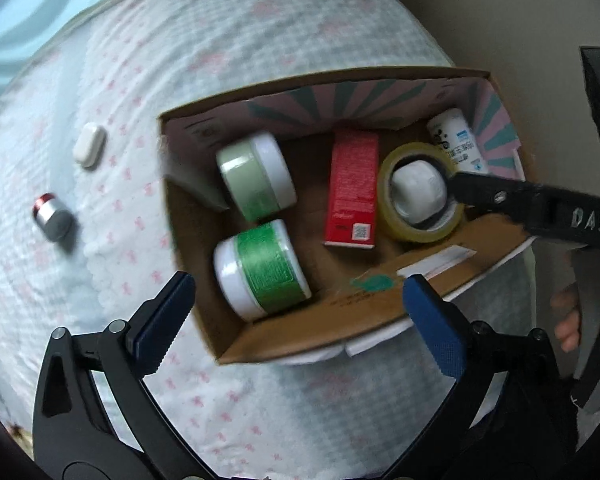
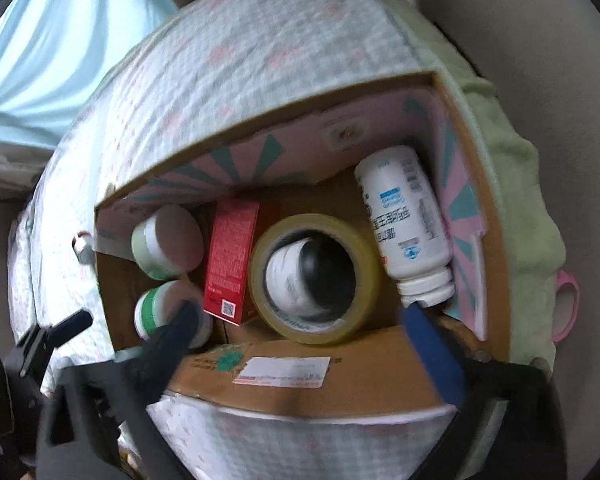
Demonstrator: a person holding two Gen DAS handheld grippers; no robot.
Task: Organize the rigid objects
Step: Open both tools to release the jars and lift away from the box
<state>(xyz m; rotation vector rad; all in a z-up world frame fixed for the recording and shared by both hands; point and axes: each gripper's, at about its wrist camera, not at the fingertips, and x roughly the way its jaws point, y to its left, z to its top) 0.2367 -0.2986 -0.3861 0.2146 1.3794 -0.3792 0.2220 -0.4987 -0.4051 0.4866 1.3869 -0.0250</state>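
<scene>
An open cardboard box (image 1: 340,320) (image 2: 300,376) lies on the bed. Inside are two green-labelled white jars (image 1: 256,178) (image 1: 260,268), a red carton (image 1: 354,188) (image 2: 230,260), a yellow tape roll (image 1: 420,192) (image 2: 314,278) with a white round object (image 1: 418,190) in its hole, and a white pill bottle (image 1: 458,146) (image 2: 408,220). My left gripper (image 1: 300,312) is open and empty over the box's near wall. My right gripper (image 2: 304,332) is open and empty above the tape roll; one of its fingers (image 1: 484,194) reaches into the box from the right.
A small white case (image 1: 89,146) and a silver cylinder with a red end (image 1: 52,216) lie on the checked bedspread (image 1: 220,60) left of the box. A green blanket (image 2: 516,184) borders the box's right side. A pale wall stands behind.
</scene>
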